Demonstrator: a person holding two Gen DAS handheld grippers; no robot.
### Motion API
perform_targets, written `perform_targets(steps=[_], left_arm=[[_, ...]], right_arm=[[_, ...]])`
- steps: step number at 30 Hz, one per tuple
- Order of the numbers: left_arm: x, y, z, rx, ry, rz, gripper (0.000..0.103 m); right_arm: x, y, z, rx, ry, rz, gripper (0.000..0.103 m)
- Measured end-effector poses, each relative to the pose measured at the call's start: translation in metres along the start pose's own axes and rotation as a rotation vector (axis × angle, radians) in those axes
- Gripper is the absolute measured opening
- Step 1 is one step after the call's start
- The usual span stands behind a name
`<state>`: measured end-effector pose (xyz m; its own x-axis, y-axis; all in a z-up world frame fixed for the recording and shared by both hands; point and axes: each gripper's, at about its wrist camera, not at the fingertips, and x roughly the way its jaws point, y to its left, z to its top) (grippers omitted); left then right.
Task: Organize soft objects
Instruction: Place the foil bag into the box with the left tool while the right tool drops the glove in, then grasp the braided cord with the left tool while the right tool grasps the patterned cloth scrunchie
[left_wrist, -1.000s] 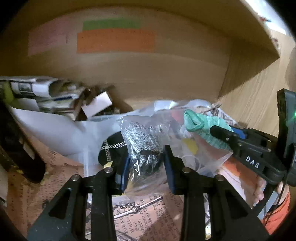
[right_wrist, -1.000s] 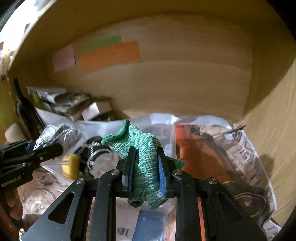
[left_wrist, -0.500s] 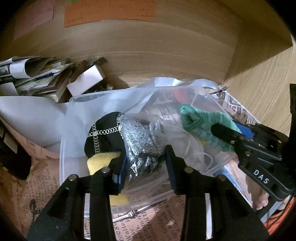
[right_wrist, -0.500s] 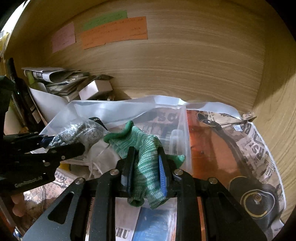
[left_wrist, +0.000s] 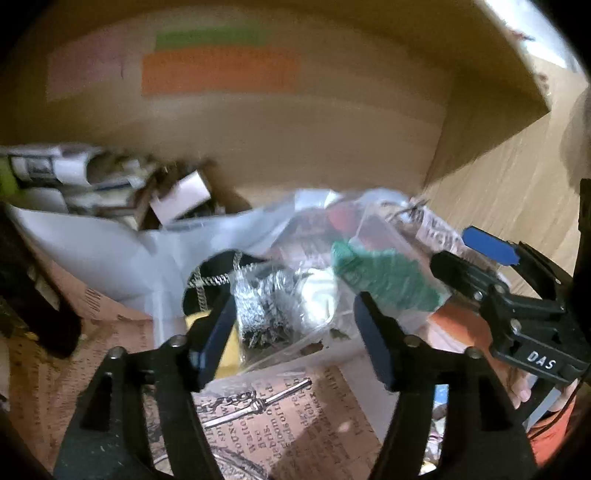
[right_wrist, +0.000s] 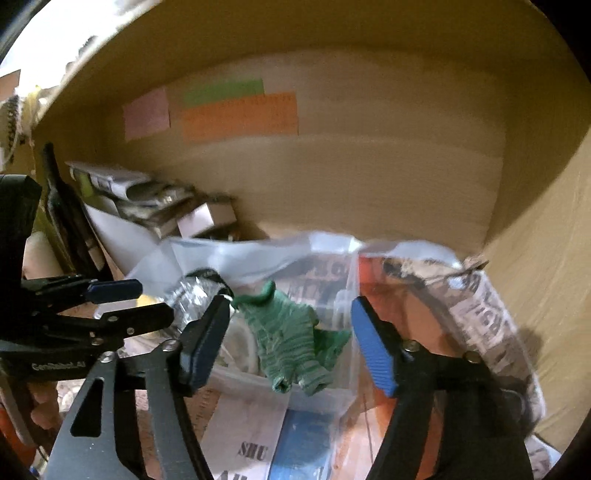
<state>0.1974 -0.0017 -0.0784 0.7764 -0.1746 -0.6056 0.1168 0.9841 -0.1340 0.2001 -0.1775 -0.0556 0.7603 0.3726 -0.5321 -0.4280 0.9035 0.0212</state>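
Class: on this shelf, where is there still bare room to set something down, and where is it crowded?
Little bare room. The likeliest patch is the newsprint in front of the clear bin, between the open left gripper and right gripper. The bin holds the green sock and silver bag. Papers crowd the back left.

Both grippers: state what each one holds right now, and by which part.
Nothing is held. The left gripper is open around the silvery bundle in the plastic bag, not clamping it. The right gripper is open, and the green sock lies loose between its fingers.
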Motion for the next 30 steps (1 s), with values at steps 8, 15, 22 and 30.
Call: perform_targets(steps=[8,15,22,30], left_arm=[[-0.055,-0.006,-0.019,0.045,-0.091,-0.002,0.096],[-0.069,-0.007,-0.061,0.072,-0.043,0.03,0.098],[-0.06,-0.01,-0.111,0.091,0.084,0.03,0.098],[-0.042,-0.005,-0.147,0.03,0.184,0.005,0.098]], right_arm=[[-0.05,0.011,-0.006,-0.026,-0.092,-0.01,0.086],[-0.068,0.023,-0.036,-0.028,-0.057,0.012,0.091],[-0.066,0.04,-0.072,-0.033,0.064,0.022,0.091],[-0.049,0.048,-0.114,-0.026,0.214,0.052,0.091]])
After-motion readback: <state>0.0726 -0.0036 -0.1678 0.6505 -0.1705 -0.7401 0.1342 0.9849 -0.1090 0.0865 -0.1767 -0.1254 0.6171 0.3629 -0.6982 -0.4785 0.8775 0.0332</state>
